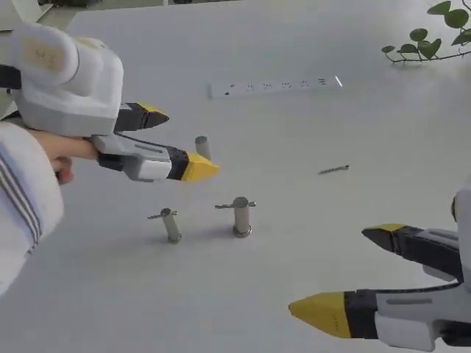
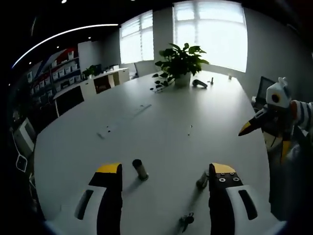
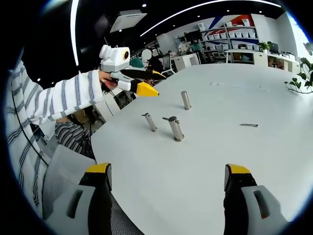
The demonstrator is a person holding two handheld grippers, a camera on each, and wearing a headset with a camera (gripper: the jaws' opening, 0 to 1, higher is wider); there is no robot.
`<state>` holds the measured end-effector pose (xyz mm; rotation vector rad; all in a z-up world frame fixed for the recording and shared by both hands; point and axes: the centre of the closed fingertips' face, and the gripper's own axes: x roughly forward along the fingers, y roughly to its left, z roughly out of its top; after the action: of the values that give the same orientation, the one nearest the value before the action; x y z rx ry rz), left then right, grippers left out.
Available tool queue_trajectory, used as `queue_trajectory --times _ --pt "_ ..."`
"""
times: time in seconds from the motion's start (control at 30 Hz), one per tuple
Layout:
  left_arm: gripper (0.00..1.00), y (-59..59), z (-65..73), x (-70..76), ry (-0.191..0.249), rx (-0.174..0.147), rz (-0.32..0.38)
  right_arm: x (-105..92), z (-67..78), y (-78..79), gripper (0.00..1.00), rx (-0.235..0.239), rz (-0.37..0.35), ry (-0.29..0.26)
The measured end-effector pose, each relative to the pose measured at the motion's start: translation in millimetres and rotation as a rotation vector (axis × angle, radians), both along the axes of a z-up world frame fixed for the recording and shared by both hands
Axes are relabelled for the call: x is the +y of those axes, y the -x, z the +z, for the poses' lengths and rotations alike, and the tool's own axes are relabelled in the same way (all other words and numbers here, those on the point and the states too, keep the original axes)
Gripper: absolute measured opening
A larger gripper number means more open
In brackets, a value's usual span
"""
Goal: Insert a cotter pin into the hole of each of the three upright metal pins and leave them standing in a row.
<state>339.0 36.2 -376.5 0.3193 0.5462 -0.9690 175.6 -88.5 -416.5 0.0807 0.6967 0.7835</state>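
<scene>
1. Left tool (image 1: pixel 190 143): jaws spread wide, nothing between them, above the desk (image 1: pixel 309 125) at 10 o'clock of the head view, yellow tips toward 3 o'clock.
2. Right tool (image 1: pixel 329 271): jaws likewise wide apart and empty, at 5 o'clock of the head view, tips toward 9 o'clock.
3. Bare metal pin (image 1: pixel 202 147): upright on the desk, nothing through its top, just behind the left tool's lower tip in the head view. In the left gripper view, between that tool's jaws, nearer the left one.
4. Middle metal pin (image 1: pixel 241 215): upright at 5 o'clock of the bare one, with a fitted cotter pin (image 1: pixel 229 206) across its top.
5. Third metal pin (image 1: pixel 171 224): upright at 9 o'clock of the middle one, near it, with a second fitted cotter pin (image 1: pixel 157 215) across its top.
6. Loose cotter pin (image 1: pixel 333 170): flat on the desk at 2 o'clock of the middle metal pin, well apart from both tools.
7. White power strip (image 1: pixel 276 86) at 12 o'clock on the far side; leafy plant (image 1: pixel 434 37) at 2 o'clock.
8. Striped sleeve (image 1: pixel 22 198) behind the left tool.
</scene>
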Motion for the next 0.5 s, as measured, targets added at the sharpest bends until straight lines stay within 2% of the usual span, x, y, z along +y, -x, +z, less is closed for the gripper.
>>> queue_trajectory --times 0.03,0.1,0.17,0.27,0.5 --pt "0.69 -4.6 -3.1 0.6 -0.022 0.003 -0.009 -1.0 -0.3 -0.2 0.94 0.001 -0.004 -0.001" --pt "0.66 -13.1 -6.2 0.2 -0.034 0.007 -0.014 -2.5 -1.5 0.4 0.94 0.007 -0.007 0.005" --pt "0.65 -19.4 -9.0 0.2 -0.037 0.022 -0.014 -3.9 -1.8 0.5 0.94 0.007 -0.012 0.007" --pt "0.61 -28.8 -13.5 -1.8 -0.019 0.058 -0.013 -5.4 -1.3 0.3 0.94 0.012 -0.027 0.001" --pt "0.51 -47.8 -28.2 0.5 -0.045 0.079 0.001 -5.7 -1.4 -0.2 0.94 0.012 -0.032 0.009"
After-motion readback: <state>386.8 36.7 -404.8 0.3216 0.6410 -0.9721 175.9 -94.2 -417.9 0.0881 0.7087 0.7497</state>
